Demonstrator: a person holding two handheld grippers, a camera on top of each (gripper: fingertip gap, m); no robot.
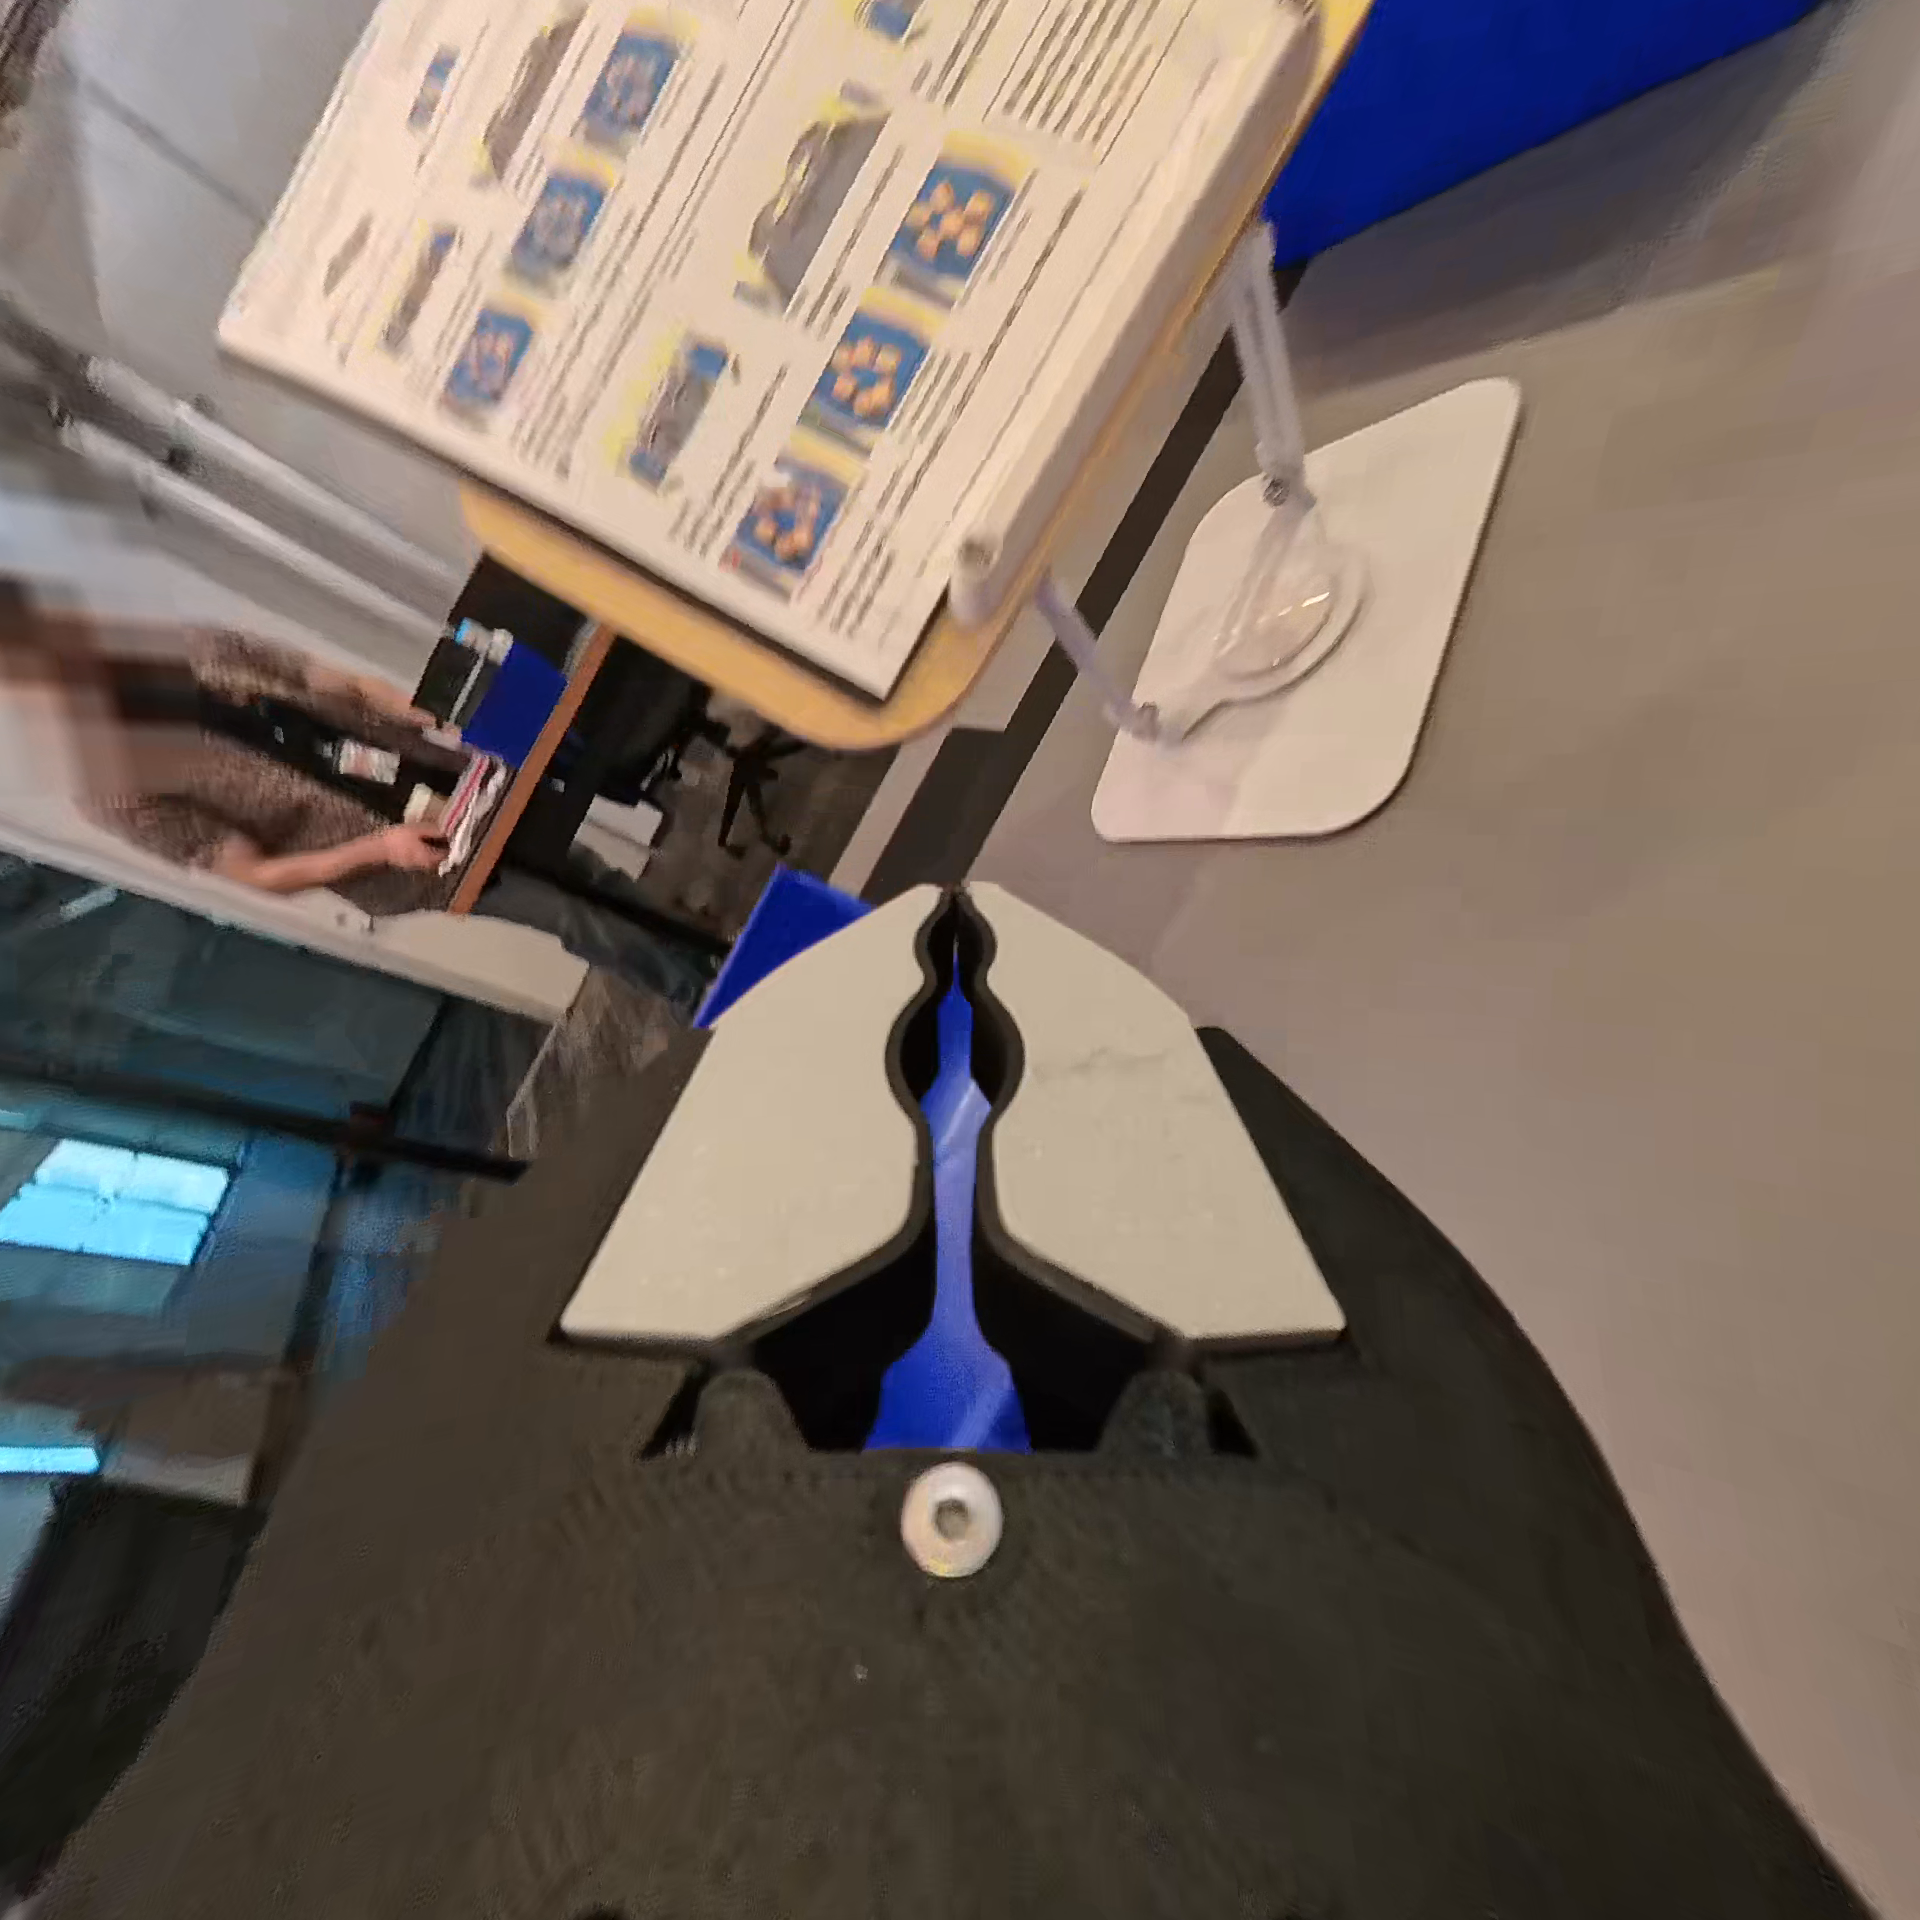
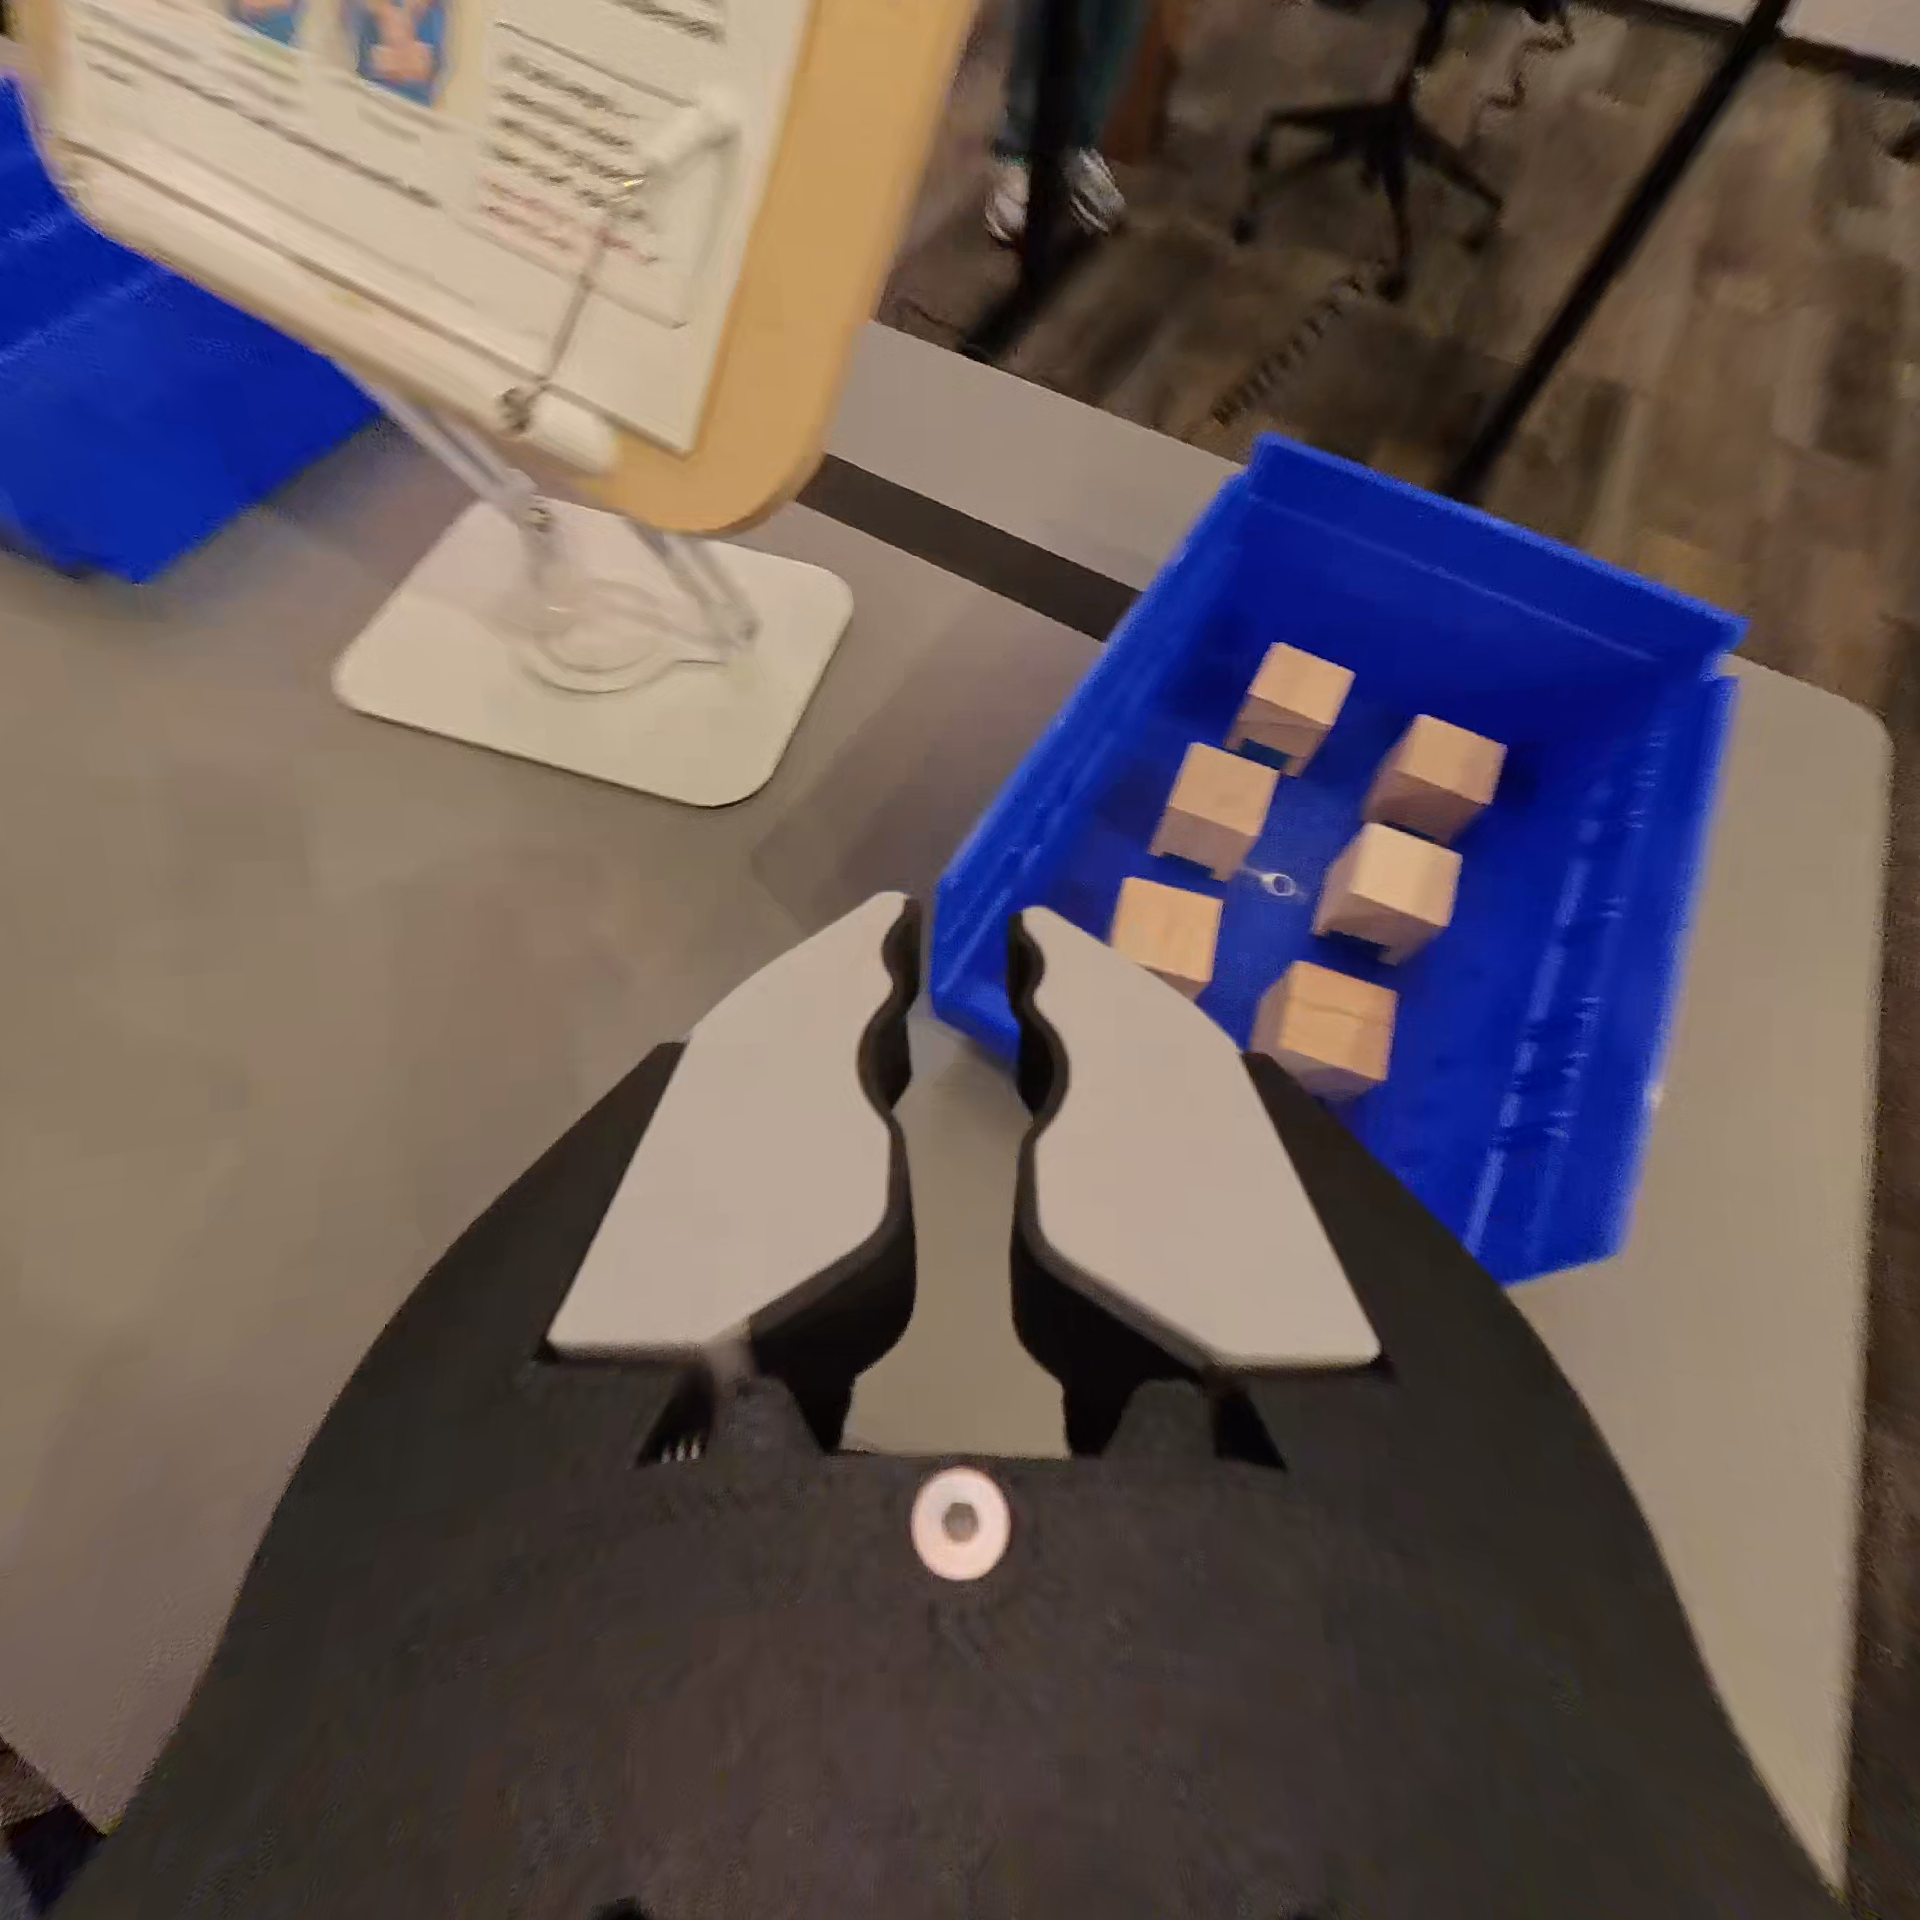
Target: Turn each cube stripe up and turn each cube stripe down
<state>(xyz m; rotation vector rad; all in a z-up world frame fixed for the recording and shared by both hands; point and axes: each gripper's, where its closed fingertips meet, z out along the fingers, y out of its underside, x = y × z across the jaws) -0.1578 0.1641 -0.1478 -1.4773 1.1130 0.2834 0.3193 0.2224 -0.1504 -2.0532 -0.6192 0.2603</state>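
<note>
Those six small, light-looking wooden cubes in the blue plastic bin look best pinched across flat sides, right gripper parted and empty, left gripper clenched on nothing

Office: swivel chair, grey desks, carpet

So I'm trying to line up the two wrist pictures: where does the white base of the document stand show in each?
Left wrist view: white base at right of centre, on the grey table.
Right wrist view: white base at left of centre, left of the blue bin.
Shared landmark: the wood-edged instruction board above it.
</note>
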